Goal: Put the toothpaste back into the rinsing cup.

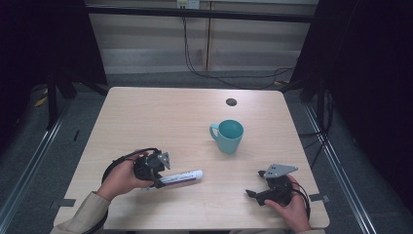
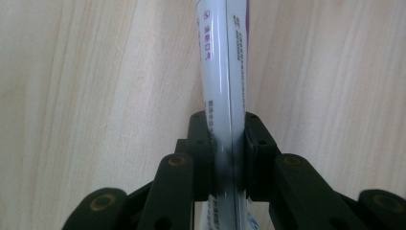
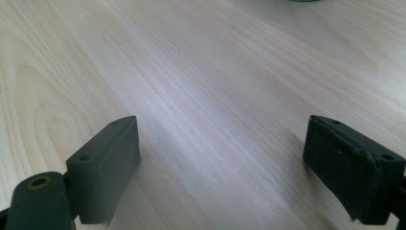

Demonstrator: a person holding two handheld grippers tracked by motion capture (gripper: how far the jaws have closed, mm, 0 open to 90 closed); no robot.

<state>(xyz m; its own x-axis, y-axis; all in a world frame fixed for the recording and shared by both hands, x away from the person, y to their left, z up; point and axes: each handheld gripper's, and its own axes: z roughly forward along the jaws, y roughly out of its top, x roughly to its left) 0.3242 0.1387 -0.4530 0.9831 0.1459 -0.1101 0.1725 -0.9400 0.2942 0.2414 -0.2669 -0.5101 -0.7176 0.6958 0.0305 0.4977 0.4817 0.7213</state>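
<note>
A white tube with purple print [image 1: 181, 178] lies on the wooden table [image 1: 160, 112] near its front left. My left gripper [image 1: 158, 181] is shut on the tube's near end; in the left gripper view the two black pads [image 2: 198, 143] press on both sides of the tube [image 2: 222, 72], which runs away from the jaws over the wood. A teal mug [image 1: 228, 136] stands upright near the table's middle, handle to the left. My right gripper [image 1: 255, 184] rests at the front right, jaws wide apart. In the right gripper view, bare wood lies between its fingers [image 3: 107, 163].
A small dark round hole [image 1: 231, 102] sits in the tabletop behind the mug. Black cables hang at the back wall and run over the floor. Metal rails line the floor on both sides of the table.
</note>
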